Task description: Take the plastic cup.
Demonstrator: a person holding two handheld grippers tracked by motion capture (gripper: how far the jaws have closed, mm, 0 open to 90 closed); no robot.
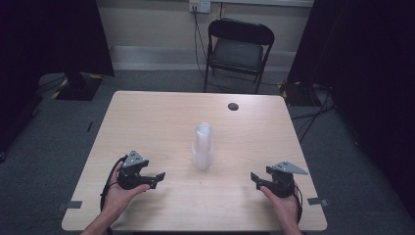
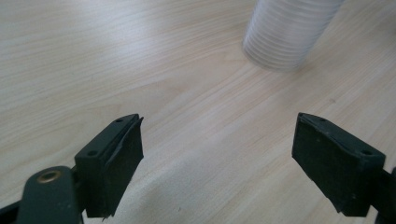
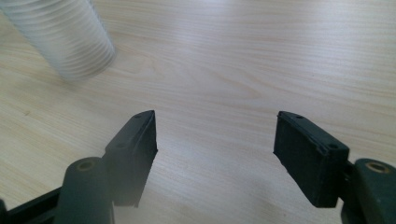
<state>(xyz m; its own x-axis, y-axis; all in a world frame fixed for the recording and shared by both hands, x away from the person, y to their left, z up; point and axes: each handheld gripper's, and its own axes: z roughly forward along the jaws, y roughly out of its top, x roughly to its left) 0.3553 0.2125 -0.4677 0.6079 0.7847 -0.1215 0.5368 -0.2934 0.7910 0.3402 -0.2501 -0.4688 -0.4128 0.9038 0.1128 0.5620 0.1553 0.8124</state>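
A tall stack of clear plastic cups stands upright at the middle of the light wooden table. My left gripper rests near the front left, held in a hand, jaws wide apart with nothing between them. Its own view shows the cup stack ahead and to the right of its fingers. My right gripper sits at the front right, open and empty, pointing toward the middle. In its view the cup stack is at the upper left, beyond the fingers.
A small dark round hole or cap lies near the table's far edge. A black folding chair stands behind the table. Black curtains hang at both sides, and cables run across the grey carpet.
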